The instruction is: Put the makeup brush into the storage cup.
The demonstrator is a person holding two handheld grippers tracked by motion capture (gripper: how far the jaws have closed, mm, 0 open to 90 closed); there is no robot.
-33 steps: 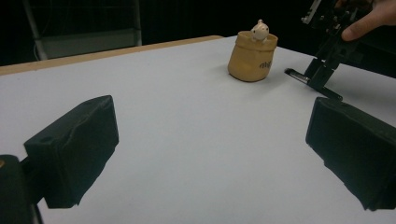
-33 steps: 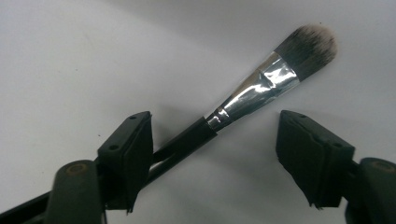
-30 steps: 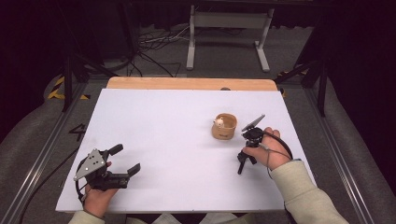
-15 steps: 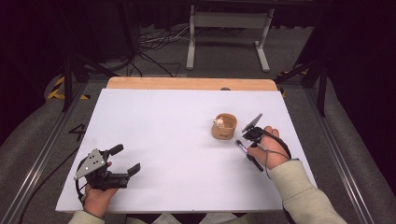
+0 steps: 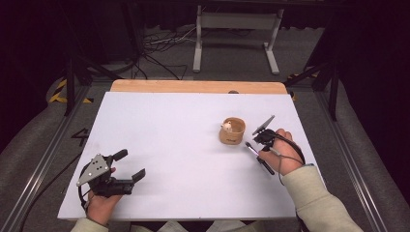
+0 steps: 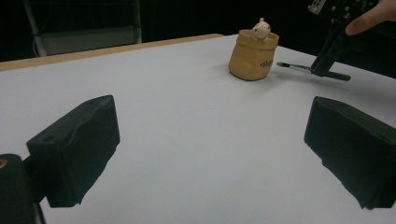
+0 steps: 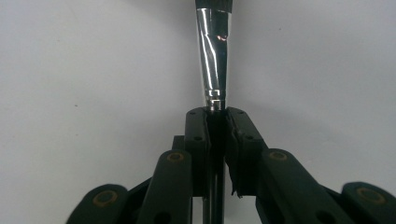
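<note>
Left gripper (image 5: 126,166) fingers spread wide, right gripper (image 5: 256,146) fingers clamped

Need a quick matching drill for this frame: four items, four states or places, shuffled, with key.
Items:
1. left hand-held gripper
2. right hand-held gripper
3. brush
4. tan pot

States or places:
A. holds a small white figure
B. open, nothing between its jaws
C. clamped by its handle, metal collar sticking out
D. shut on a handle

Pairs: 1-B, 2-D, 3-C, 4-A
</note>
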